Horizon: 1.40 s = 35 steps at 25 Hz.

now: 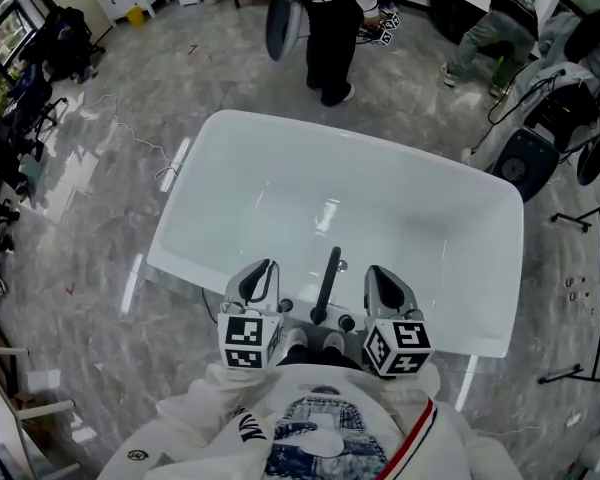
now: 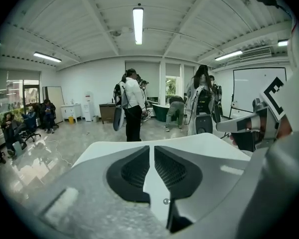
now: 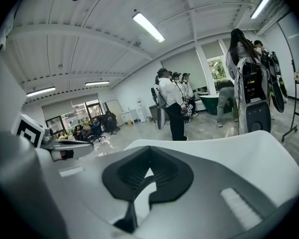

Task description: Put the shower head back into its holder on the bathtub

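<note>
The left claw [image 2: 152, 153] has its jaws a thin slit apart with nothing between them. The right claw [image 3: 148, 164] has its tips together and is also empty. Both hover above the near rim of the white bathtub [image 1: 230, 138], flanking the black shower head [image 1: 329, 278], which stands in its holder [image 1: 320, 317].

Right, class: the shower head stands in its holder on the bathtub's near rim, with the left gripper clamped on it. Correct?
No: the left gripper holds nothing; the left gripper view shows a narrow empty gap between its jaws. The shower head does stand in its holder on the bathtub rim.
</note>
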### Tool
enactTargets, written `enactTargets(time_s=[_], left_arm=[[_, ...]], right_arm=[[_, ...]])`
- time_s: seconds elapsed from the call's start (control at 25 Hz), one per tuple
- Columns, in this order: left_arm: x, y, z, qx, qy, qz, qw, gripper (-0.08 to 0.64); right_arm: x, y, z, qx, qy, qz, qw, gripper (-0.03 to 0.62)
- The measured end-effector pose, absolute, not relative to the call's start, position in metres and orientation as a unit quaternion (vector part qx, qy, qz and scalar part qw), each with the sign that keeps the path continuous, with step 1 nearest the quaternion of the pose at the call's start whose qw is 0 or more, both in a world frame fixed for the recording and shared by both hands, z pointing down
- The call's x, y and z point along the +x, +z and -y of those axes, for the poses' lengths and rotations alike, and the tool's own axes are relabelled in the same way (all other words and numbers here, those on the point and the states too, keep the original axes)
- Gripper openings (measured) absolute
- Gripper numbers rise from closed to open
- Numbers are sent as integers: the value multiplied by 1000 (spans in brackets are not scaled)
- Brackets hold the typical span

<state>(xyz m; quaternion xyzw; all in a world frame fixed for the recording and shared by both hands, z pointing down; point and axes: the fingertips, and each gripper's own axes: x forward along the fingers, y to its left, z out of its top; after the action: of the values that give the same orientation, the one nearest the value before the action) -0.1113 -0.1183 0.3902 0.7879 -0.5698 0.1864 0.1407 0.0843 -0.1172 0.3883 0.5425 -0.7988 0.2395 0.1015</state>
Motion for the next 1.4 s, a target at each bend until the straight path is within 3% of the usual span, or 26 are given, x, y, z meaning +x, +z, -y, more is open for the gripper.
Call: enactTargets(time_s=[0.56, 0.96, 1.4], left_arm=[[-92, 369, 99, 784, 175, 586, 106, 2], [-95, 379, 72, 795, 173, 567, 126, 2], [-160, 360, -5, 828, 157, 528, 102, 2]], right_arm=[[94, 377, 94, 519, 233, 817, 88, 5], [79, 379, 77, 518, 225, 821, 82, 5], [2, 361, -15, 546, 211, 807, 77, 5]])
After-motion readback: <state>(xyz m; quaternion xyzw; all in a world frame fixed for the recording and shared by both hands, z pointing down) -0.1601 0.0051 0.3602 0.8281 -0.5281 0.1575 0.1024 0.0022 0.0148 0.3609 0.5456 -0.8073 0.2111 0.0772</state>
